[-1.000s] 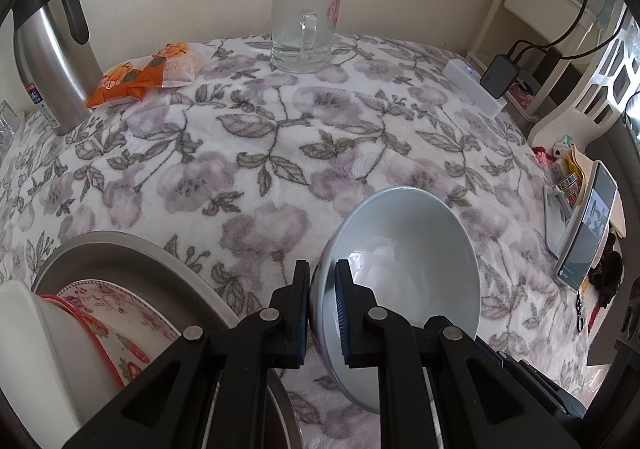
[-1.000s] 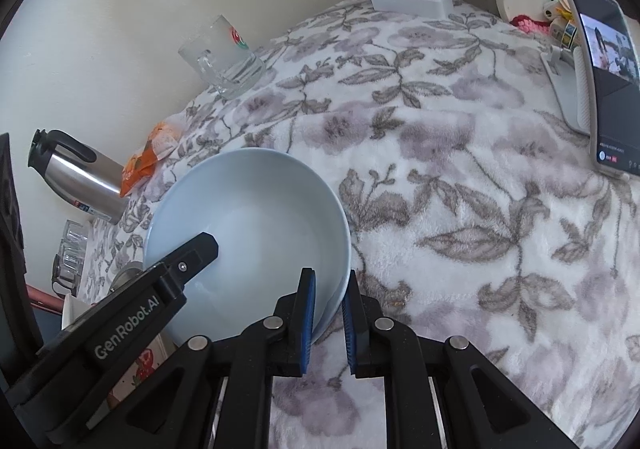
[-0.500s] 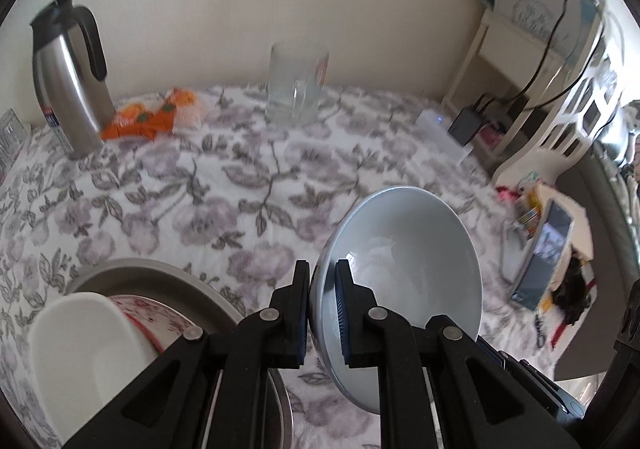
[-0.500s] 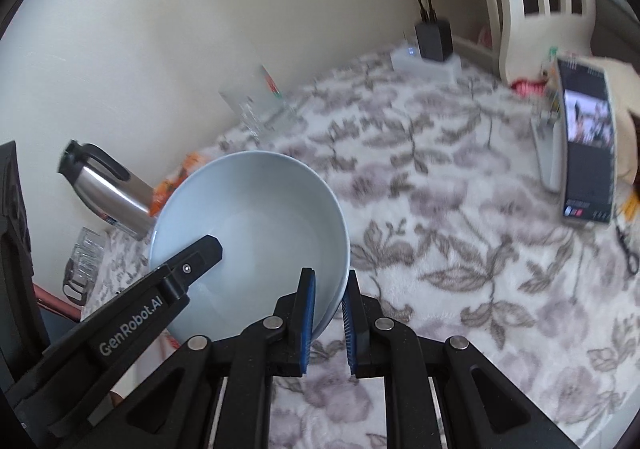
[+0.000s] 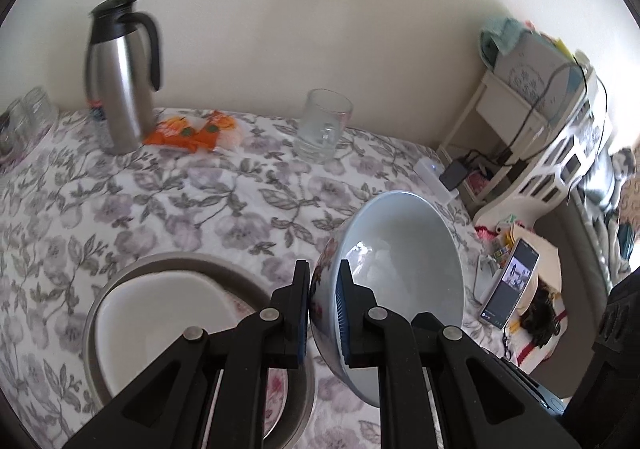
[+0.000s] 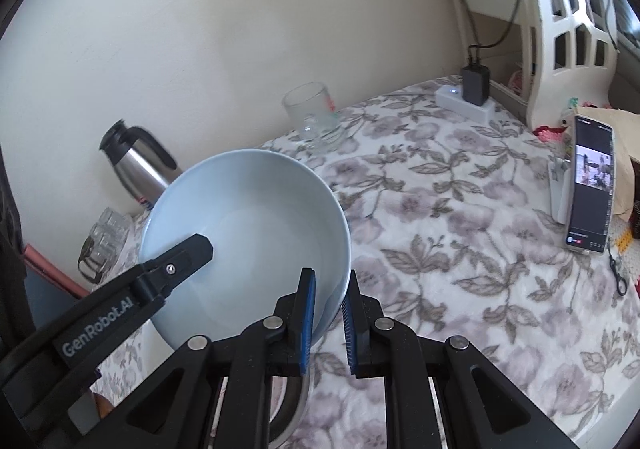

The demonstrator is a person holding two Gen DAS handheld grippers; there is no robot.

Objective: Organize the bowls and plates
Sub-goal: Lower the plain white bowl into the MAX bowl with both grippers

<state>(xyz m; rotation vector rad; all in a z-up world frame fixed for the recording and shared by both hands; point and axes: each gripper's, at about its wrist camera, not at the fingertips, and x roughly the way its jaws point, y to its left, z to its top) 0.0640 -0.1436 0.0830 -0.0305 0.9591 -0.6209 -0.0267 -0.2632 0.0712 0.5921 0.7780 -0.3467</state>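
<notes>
Starting at the left, you had the round grey metal basin (image 5: 120, 277) sitting on the floral-print tablecloth (image 5: 160, 201), with a white squarish dish (image 5: 160, 313) lying inside it and a bit of a red-patterned plate (image 5: 248, 307) peeking out from under that dish. Behind it by the wall stood the stainless steel carafe with the black handle (image 5: 120, 77), the orange snack packet (image 5: 192, 131) just beside it, then the clear glass mug (image 5: 322, 127).

Your left gripper (image 5: 323, 309) was clamped narrow on the rim of the pale blue ceramic bowl (image 5: 404, 261) — one pad inside, one on the flowery outer wall. The bowl was up off the cloth, tilted on its side in the left wrist view, just right of the basin.

Your right gripper (image 6: 329, 317) was pinched on the opposite rim of the same bowl, so you had it held between both tongs — the left finger shows across the bowl in the right wrist view.

Further right: a white power strip with a black charger (image 6: 472, 89), and a phone propped upright with its screen lit (image 6: 590, 185).
</notes>
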